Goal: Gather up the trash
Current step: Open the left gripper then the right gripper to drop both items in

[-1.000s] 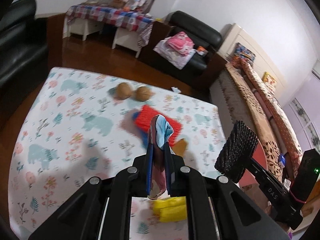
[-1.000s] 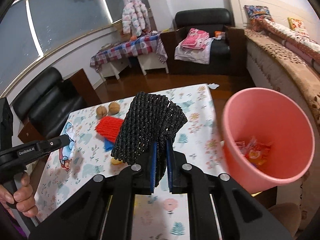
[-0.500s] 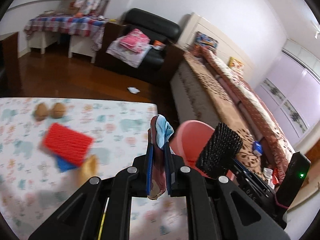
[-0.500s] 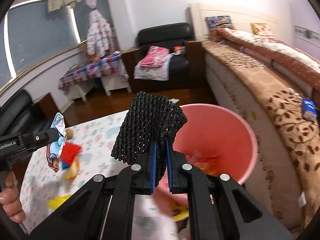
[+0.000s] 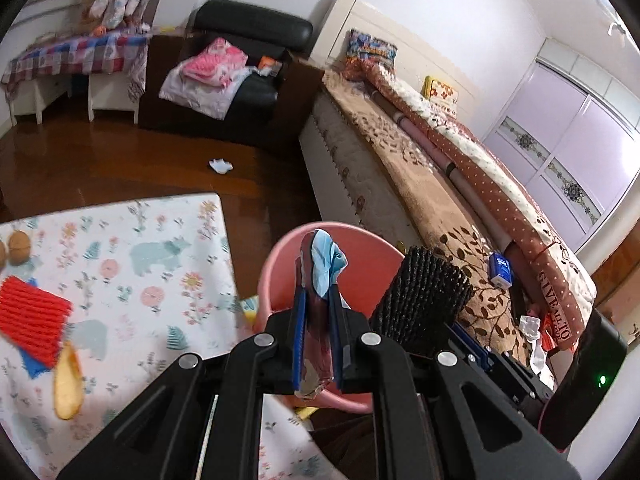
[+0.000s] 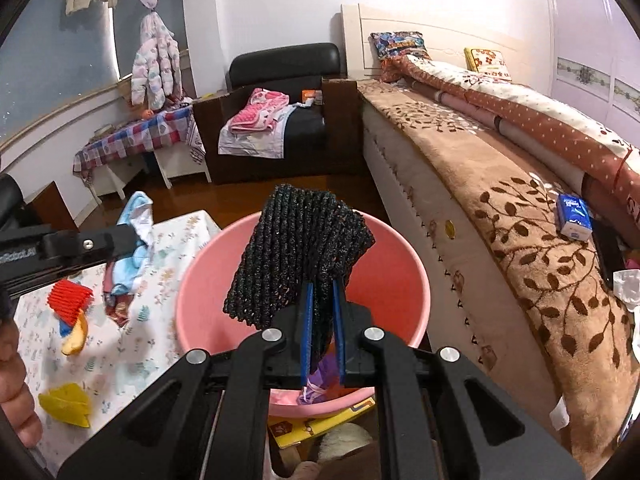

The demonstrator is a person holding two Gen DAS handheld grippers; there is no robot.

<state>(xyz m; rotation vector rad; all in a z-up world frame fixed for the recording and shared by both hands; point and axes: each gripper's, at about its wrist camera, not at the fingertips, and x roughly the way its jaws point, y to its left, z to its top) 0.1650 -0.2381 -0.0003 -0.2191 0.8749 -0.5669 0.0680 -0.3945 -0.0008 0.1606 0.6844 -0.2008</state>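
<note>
A pink bin (image 5: 360, 264) (image 6: 208, 300) stands beside the table, between it and the bed. My left gripper (image 5: 318, 300) is shut on a blue and dark red snack wrapper (image 5: 326, 260) and holds it over the bin's near rim; the wrapper also shows in the right wrist view (image 6: 134, 248). My right gripper (image 6: 322, 292) is shut on a black foam net (image 6: 296, 252) and holds it above the bin's mouth; the net also shows in the left wrist view (image 5: 424, 292). Some trash lies at the bin's bottom.
On the floral tablecloth (image 5: 132, 280) lie a red foam net (image 5: 32, 316) (image 6: 70, 298), a blue piece under it, a peel (image 5: 68, 376), two walnuts (image 5: 18, 242) and a yellow wrapper (image 6: 66, 404). A bed (image 6: 520, 220) runs along the right. White paper (image 5: 220, 166) lies on the floor.
Both grippers swung right from over the table to the pink bin, each still holding its piece. The bin now sits directly under both.
</note>
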